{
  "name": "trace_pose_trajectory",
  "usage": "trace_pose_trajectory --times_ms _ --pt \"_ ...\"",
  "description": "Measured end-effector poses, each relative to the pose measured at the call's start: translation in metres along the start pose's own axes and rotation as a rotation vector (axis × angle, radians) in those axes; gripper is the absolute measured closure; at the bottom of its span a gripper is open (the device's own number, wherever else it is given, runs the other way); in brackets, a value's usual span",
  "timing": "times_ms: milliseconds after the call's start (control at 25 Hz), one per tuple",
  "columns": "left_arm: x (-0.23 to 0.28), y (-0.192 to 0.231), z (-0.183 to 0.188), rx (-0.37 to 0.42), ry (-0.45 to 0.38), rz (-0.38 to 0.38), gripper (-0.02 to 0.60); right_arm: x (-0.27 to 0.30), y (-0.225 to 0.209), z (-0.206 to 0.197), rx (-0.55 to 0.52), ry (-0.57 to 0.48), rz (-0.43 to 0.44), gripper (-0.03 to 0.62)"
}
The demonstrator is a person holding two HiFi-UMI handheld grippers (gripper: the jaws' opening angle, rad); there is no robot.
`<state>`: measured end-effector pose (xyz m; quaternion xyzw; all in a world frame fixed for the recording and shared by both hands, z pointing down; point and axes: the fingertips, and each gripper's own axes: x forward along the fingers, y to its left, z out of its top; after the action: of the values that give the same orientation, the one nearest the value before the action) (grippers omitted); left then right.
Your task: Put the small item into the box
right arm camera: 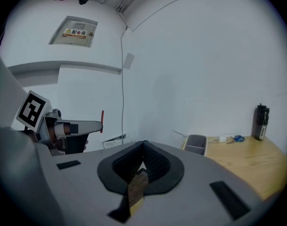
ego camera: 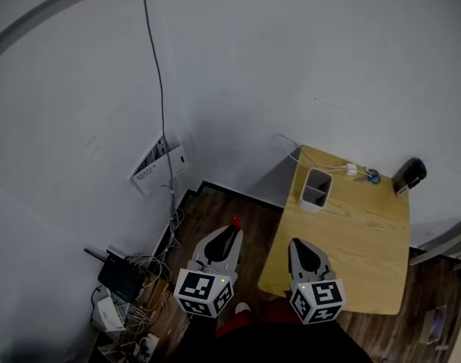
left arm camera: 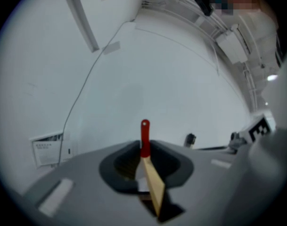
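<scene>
Box [ego camera: 316, 189] on table [ego camera: 359, 255]; L hand-held gripper [ego camera: 234, 230] tight on red item [ego camera: 235, 221], R hand-held gripper [ego camera: 295, 243] jaws together.

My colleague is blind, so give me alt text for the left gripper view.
The left gripper is shut on a small red item that sticks up past its fingers. Behind it is a white wall with a thin cable running up it and a labelled panel at lower left.

bare office-like room, white walls [ego camera: 306, 66], small wooden table [ego camera: 366, 255], router [ego camera: 120, 277] and tangled cables [ego camera: 156, 272] on floor [ego camera: 222, 210]
</scene>
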<state>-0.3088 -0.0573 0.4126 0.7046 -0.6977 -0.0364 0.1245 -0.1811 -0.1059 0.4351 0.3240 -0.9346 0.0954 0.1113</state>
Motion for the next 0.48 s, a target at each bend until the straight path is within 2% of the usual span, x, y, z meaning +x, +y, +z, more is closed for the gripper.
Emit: trace_pose_trajectory --times_ms 480 --pt "0.079 -0.050 -0.007 0.057 0.080 -0.239 0.515 -0.033 -0.086 -0.003 0.081 -0.022 -0.292 0.586"
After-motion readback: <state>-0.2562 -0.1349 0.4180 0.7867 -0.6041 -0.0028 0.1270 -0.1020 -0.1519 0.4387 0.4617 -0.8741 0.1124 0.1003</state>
